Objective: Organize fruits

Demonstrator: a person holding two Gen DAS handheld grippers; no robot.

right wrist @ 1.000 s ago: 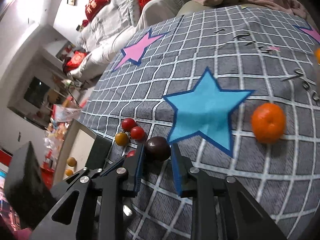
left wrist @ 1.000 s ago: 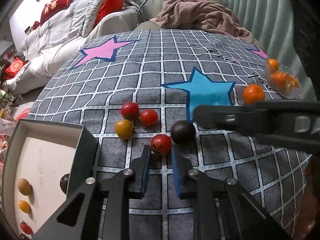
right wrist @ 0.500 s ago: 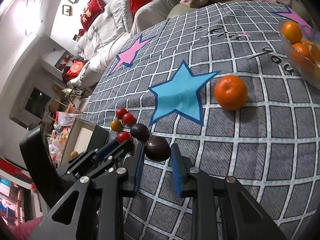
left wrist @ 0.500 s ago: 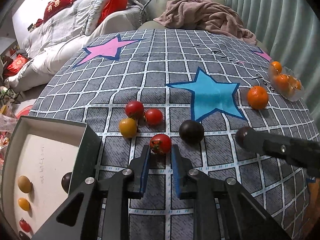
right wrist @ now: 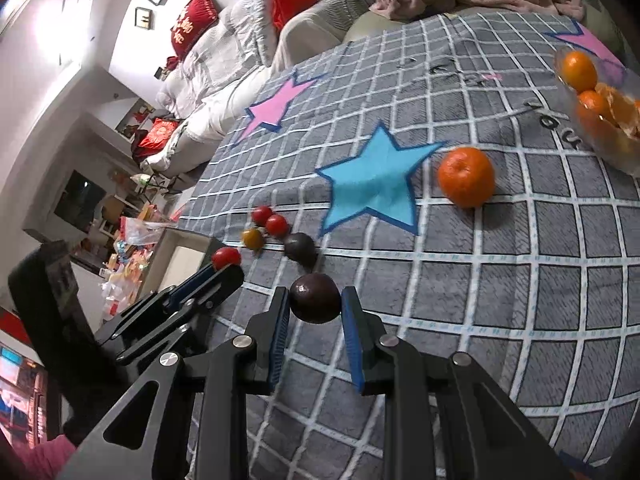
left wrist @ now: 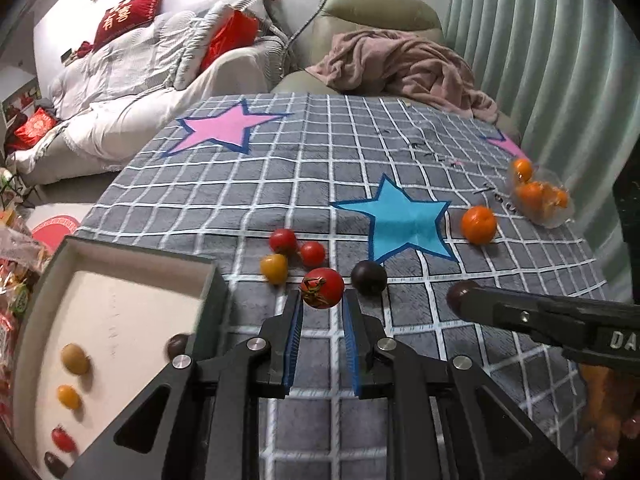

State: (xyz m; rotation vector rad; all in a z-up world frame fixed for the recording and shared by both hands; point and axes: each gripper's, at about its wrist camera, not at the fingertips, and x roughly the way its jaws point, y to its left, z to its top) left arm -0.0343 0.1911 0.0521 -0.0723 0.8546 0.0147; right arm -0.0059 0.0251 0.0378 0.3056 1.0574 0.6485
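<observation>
My left gripper point(left wrist: 322, 306) is shut on a red cherry tomato point(left wrist: 322, 288) and holds it above the checked cloth. My right gripper point(right wrist: 315, 304) is shut on a dark plum point(right wrist: 315, 298), also off the cloth; it shows at the right of the left wrist view point(left wrist: 460, 295). On the cloth lie two red tomatoes point(left wrist: 283, 241), a yellow tomato point(left wrist: 274, 268) and another dark plum point(left wrist: 369, 277). A loose orange point(left wrist: 479, 224) lies beyond the blue star. The open box point(left wrist: 132, 280) at left holds several small fruits.
A clear bowl point(left wrist: 558, 216) with oranges stands at the cloth's far right edge. A sofa with cushions and a chair with a pink blanket point(left wrist: 400, 64) stand behind the table. Bags and clutter lie off the left edge.
My left gripper closed on the red tomato and raised it. My right gripper lifted the dark plum and drew back to the right, away from the fruit cluster.
</observation>
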